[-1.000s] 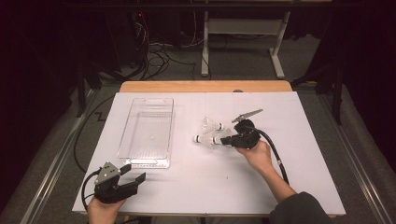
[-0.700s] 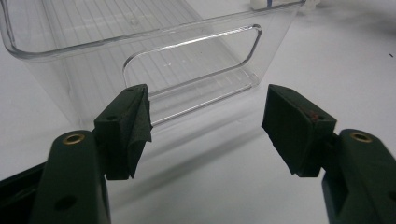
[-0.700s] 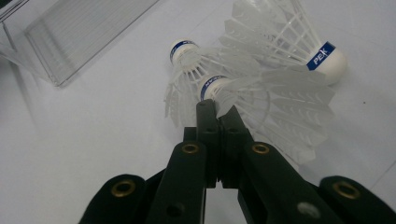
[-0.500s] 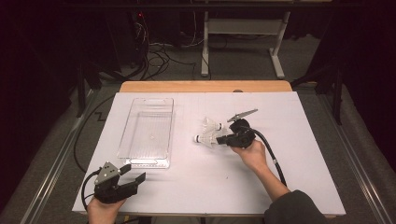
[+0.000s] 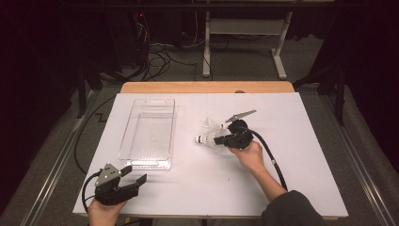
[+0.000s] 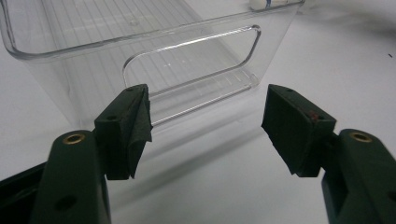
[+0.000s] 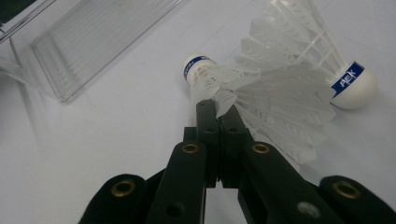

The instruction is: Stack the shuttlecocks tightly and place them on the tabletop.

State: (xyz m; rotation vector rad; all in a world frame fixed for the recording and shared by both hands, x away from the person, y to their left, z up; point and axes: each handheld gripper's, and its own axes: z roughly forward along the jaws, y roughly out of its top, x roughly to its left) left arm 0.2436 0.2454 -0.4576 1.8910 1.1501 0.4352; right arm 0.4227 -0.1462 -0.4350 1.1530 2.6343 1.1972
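White feathers mark the shuttlecock (image 5: 207, 138) just ahead of the right gripper (image 5: 225, 139) in the high view; the left gripper (image 5: 134, 175) rests apart, near the clear tray (image 5: 126, 141). Left gripper view: jaws parted, tray wall ahead. Right gripper view: jaws pinched on the shuttlecock's (image 7: 224, 79) feather skirt, a second shuttlecock (image 7: 327, 60) beside.

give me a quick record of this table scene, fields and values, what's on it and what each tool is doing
surface: white table top
container: clear plastic bin, nothing inside it, left of centre
items: two white feather shuttlecocks, near shuttlecock and far shuttlecock, lying side by side right of the bin
right tool: jaws closed on the feathers of the near shuttlecock
left tool: jaws open, nothing between them, facing the bin's short end with the handle cut-out, apart from it
left tool position: near front left corner of the table
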